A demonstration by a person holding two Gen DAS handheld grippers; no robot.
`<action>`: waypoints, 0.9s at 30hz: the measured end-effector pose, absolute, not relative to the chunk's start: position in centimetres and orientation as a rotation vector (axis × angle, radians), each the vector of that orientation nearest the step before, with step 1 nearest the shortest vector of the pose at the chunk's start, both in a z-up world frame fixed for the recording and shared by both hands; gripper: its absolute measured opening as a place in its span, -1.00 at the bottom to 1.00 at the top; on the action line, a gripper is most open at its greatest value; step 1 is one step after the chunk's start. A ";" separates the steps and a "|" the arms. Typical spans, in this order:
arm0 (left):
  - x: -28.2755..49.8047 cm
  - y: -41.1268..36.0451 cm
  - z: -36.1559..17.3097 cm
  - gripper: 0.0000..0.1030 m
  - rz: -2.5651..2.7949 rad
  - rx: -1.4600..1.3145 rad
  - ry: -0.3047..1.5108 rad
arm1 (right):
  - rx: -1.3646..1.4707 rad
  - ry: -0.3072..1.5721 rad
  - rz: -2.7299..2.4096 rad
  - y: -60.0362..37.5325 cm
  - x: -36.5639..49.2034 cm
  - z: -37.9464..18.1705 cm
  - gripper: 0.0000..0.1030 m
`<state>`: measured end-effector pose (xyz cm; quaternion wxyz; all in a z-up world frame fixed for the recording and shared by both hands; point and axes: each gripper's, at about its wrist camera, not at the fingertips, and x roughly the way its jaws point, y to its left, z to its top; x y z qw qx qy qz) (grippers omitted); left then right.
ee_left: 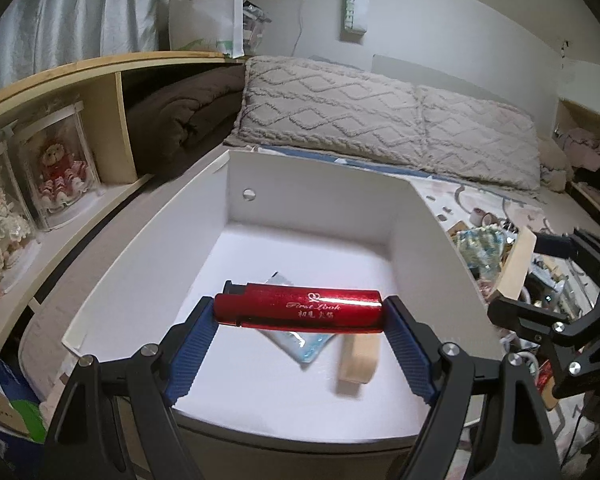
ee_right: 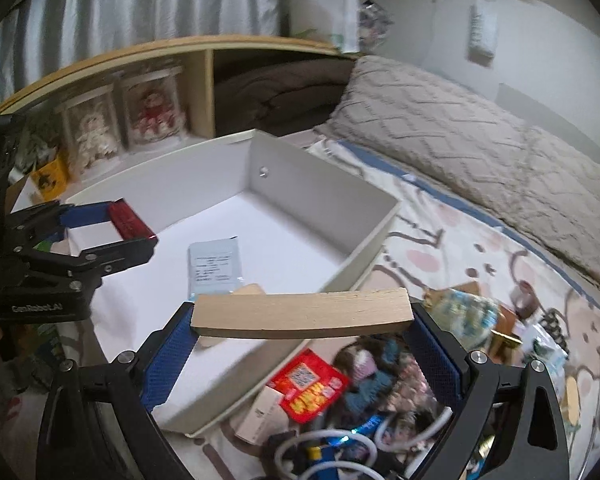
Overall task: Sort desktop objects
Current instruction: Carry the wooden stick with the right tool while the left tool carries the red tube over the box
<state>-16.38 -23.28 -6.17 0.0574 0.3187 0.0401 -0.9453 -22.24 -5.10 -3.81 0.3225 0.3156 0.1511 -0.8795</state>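
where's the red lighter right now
The red lighter is clamped crosswise in the left gripper, held over the near part of the white box, above the blue packet and wooden block.

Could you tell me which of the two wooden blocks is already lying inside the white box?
The shorter wooden block, on the white box floor beside the blue packet. The longer one is clamped in the right gripper.

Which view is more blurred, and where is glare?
Left wrist view: mostly sharp, with a bright glare streak along the red lighter; the small wooden block in the box is smeared. Right wrist view: blurrier overall, especially the clutter.
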 end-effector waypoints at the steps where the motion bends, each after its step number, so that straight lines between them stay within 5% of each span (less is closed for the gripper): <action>1: -16.6 -23.5 -6.3 0.62 -2.861 0.983 0.121 | 0.837 0.409 -2.289 -5.5 -22.5 -3.8 0.94; 27: -19.5 -25.2 -6.8 0.62 -2.824 1.230 0.029 | 1.002 0.856 -1.843 -14.7 -26.5 -7.1 0.93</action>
